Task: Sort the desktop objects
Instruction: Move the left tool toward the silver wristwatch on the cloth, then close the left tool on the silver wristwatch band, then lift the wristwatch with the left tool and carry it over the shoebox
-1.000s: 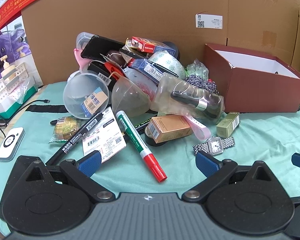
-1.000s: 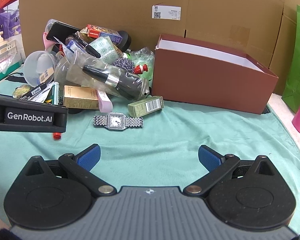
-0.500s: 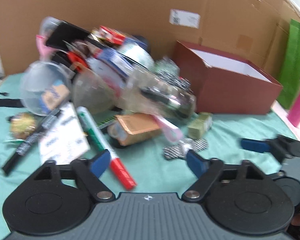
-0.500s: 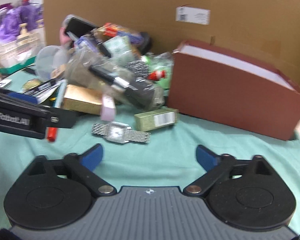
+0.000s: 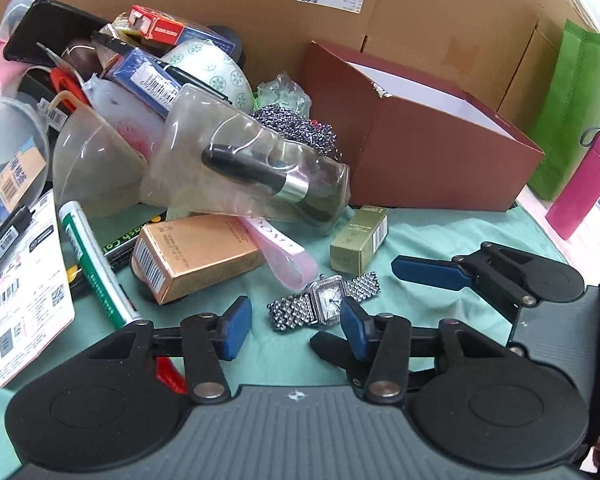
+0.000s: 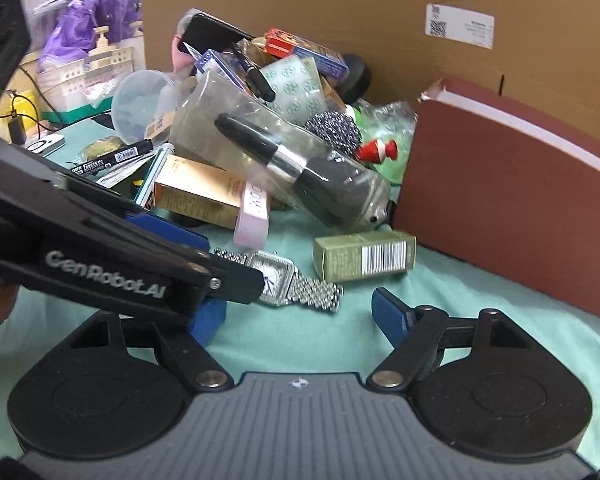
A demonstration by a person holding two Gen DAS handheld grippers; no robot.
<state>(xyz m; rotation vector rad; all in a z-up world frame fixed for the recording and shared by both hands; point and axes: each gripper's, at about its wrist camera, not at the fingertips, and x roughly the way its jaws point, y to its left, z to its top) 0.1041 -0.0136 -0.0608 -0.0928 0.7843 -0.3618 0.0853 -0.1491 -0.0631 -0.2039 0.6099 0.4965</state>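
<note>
Sorting progress: barely begun, by my reading; nothing visible inside the open maroon cardboard box (image 5: 428, 140), though its floor is hidden.
Pile: clear packet holding a black brush (image 5: 252, 168), gold carton (image 5: 196, 256), green-and-red marker (image 5: 96, 268) and more, heaped on the teal cloth (image 6: 480, 300).
Watch: silver square-faced wristwatch (image 5: 324, 304) flat on the cloth, apart from the pile.
Left gripper (image 5: 296, 324): jaws wide open, empty, straddling the watch.
Right gripper (image 6: 300, 320): wide open, empty, just beside the watch.
</note>
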